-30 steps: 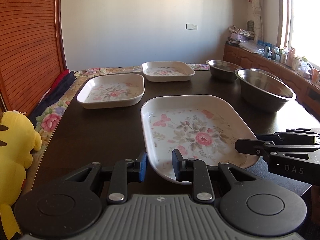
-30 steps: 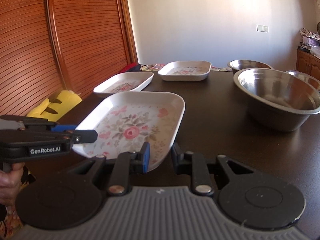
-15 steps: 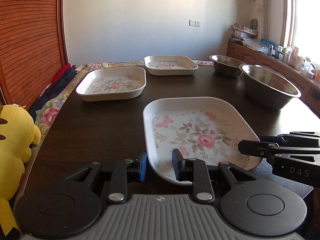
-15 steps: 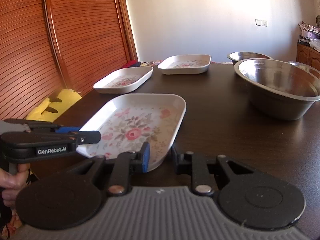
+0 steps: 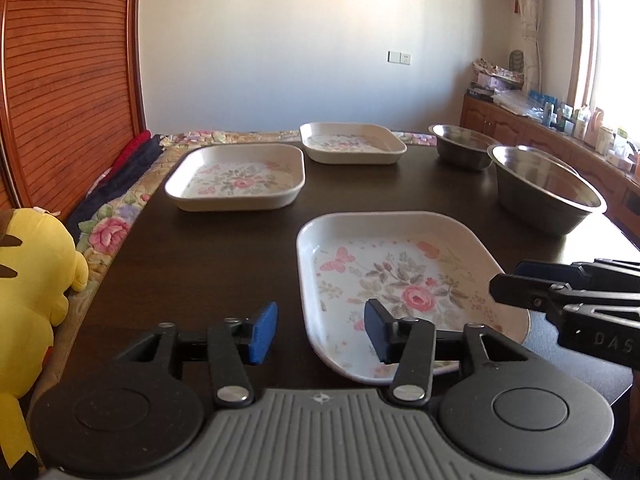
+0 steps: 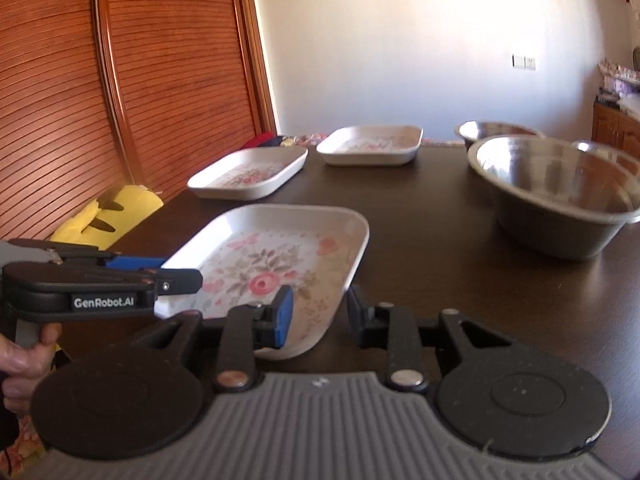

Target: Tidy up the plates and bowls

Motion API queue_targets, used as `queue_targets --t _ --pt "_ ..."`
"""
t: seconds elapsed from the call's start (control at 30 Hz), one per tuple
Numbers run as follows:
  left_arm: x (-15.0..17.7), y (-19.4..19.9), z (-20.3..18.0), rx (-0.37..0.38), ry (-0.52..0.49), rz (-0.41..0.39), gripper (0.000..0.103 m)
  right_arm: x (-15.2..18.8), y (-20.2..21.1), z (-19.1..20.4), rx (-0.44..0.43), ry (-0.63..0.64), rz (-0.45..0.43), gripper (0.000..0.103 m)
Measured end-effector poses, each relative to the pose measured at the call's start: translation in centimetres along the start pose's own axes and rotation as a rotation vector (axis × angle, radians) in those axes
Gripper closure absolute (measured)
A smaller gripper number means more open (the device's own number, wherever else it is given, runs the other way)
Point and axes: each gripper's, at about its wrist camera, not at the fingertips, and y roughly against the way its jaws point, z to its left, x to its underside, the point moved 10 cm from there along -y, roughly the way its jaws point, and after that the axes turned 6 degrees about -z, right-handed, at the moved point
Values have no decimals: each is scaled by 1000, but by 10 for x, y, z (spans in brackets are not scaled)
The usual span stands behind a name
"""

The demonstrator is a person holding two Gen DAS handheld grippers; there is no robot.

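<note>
A white floral plate [image 5: 400,280] [image 6: 272,256] lies flat on the dark table [image 5: 200,260], nearest me. My left gripper [image 5: 320,334] straddles its near left rim. Its jaws are opening and the blue pads stand clear of the rim. My right gripper [image 6: 318,314] straddles the near right corner, jaws also opening, pads off the plate. Each gripper shows in the other's view: the right gripper [image 5: 504,284] and the left gripper [image 6: 184,276]. Two more floral plates [image 5: 236,178] [image 5: 352,144] sit farther back. A large steel bowl [image 5: 548,188] and a smaller steel bowl [image 5: 460,144] stand at the right.
A yellow plush toy [image 5: 32,280] and a floral cloth lie off the table's left edge. A slatted wooden wall [image 5: 60,80] rises on the left. A cluttered wooden cabinet [image 5: 560,128] runs under the window at the right. A person's hand [image 6: 24,356] holds the left gripper.
Both grippers' jaws have spread apart and let go of the near plate's rim. The plate has settled flat on the table. Neither hand has shifted.
</note>
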Motion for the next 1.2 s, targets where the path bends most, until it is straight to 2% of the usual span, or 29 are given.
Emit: queue_targets --t 0.43,0.63,0.7,0.83,1.2 --pt "-28 13 10 -14 -12 -57 35 -34 14 -7 -4 -6 -75 56" --pt "-49 10 18 -17 -21 -87 32 -49 11 -5 -31 5 -85 50" --pt "-55 6 22 -23 -30 -95 32 -55 8 -4 -43 10 -85 45" --pt "-66 -5 33 -36 -37 -102 31 -66 -3 -4 -88 5 -68 45" --pt "-94 -44 78 -78 -45 -85 31 -97 -49 6 -146 49 -4 45"
